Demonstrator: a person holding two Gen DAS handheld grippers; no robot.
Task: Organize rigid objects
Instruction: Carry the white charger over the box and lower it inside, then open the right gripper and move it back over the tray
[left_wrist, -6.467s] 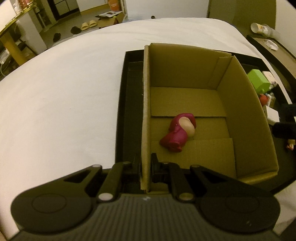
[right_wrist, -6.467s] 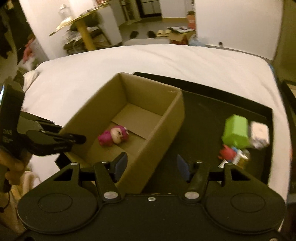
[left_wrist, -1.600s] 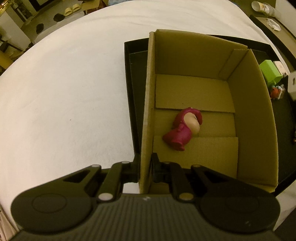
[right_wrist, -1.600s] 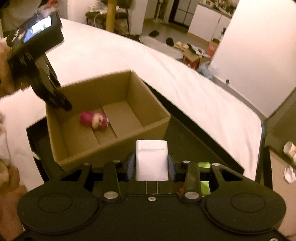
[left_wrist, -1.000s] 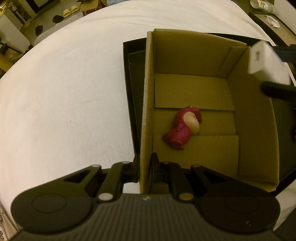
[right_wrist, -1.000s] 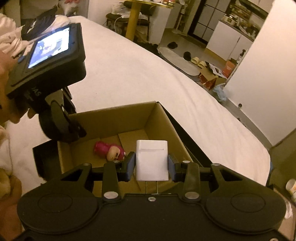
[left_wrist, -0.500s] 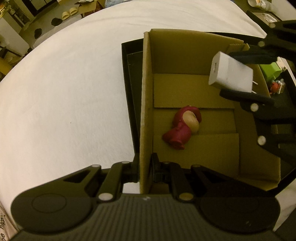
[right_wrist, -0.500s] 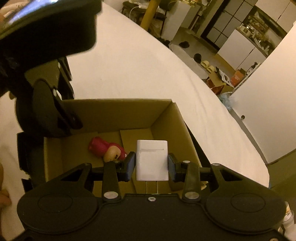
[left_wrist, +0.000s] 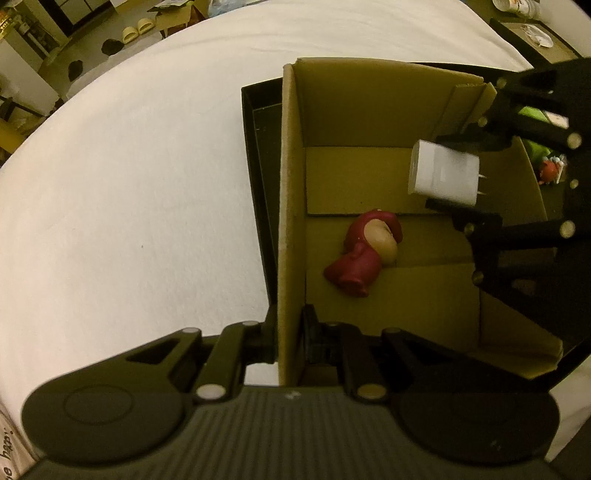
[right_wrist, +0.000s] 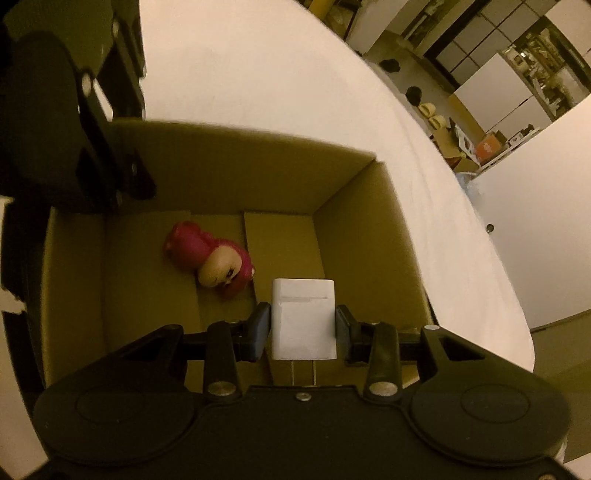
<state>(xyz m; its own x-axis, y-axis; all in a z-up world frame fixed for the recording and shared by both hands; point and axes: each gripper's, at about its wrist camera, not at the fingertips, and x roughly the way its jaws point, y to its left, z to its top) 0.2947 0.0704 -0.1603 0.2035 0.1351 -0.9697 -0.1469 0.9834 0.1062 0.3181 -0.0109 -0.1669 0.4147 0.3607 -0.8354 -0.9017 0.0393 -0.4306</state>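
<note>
Right wrist view shows the right gripper (right_wrist: 303, 326) squeezing a white plug (right_wrist: 303, 319). It has come down into the box (right_wrist: 354, 206), just above the floor, beside the pink doll (right_wrist: 210, 258). Left gripper (left_wrist: 289, 341) pinches the box wall. Letting go comes next.

occl: left gripper (left_wrist: 290, 332) fingertips hid by box wall (left_wrist: 286, 206) they clamp | green block (left_wrist: 535, 147) + red toy (left_wrist: 550, 171) mostly behind right gripper (left_wrist: 458, 173), too small to ID | charger (right_wrist: 303, 319) prongs part-hid by gripper body | box near corner cut off, left edge, right-wrist view
</note>
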